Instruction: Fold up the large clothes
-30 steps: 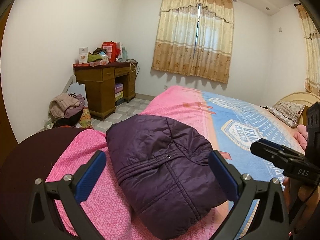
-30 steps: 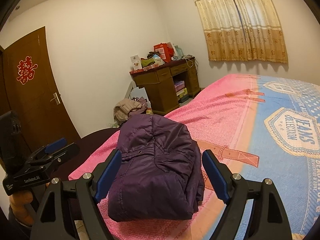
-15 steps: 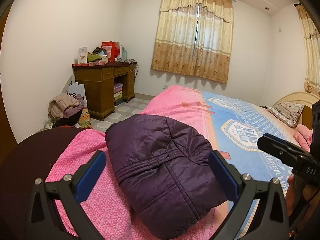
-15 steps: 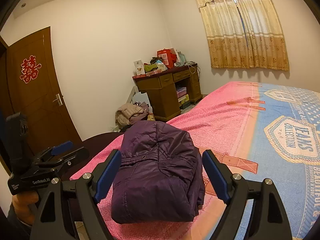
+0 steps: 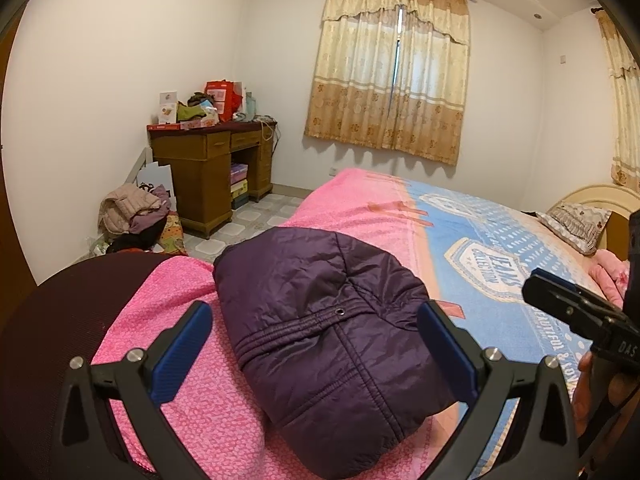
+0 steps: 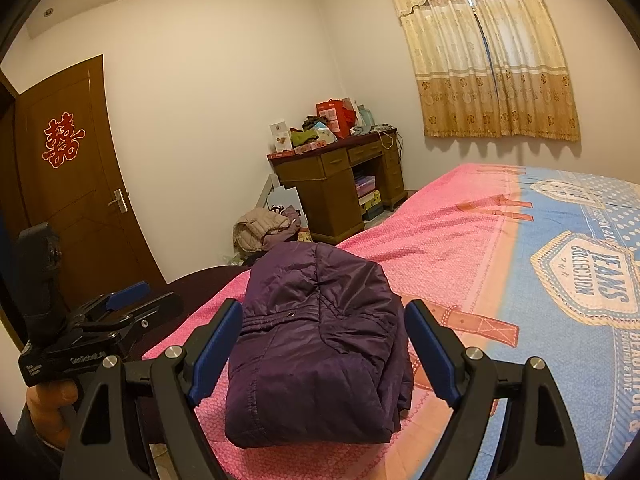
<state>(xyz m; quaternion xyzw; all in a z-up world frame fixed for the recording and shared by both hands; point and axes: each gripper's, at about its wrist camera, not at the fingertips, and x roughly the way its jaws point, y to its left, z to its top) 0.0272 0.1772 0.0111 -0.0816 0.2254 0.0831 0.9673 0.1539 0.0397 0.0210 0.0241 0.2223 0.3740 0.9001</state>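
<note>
A dark purple padded jacket (image 5: 332, 332) (image 6: 316, 336) lies folded into a compact bundle on the pink part of the bed cover (image 5: 192, 408), near the foot corner. My left gripper (image 5: 316, 336) hovers above and in front of it, jaws wide open, blue pads on either side of the bundle without touching it. My right gripper (image 6: 324, 336) likewise stands open over the jacket, nothing pressed between its pads. Each gripper also shows in the other's view: the right one (image 5: 576, 312) at the right edge, the left one (image 6: 100, 320) at the left, held by a hand.
The pink and blue bed cover (image 6: 520, 264) stretches right toward a pillow (image 5: 576, 224) and headboard. A wooden desk (image 5: 208, 168) with clutter stands by the wall, a clothes heap (image 5: 136, 212) beside it. A brown door (image 6: 72, 184) is at left. Curtains (image 5: 388, 68) cover the window.
The right gripper's view has tipped slightly upward and shifted a little; the jacket lies as before. The left gripper has held still. Both stay open.
</note>
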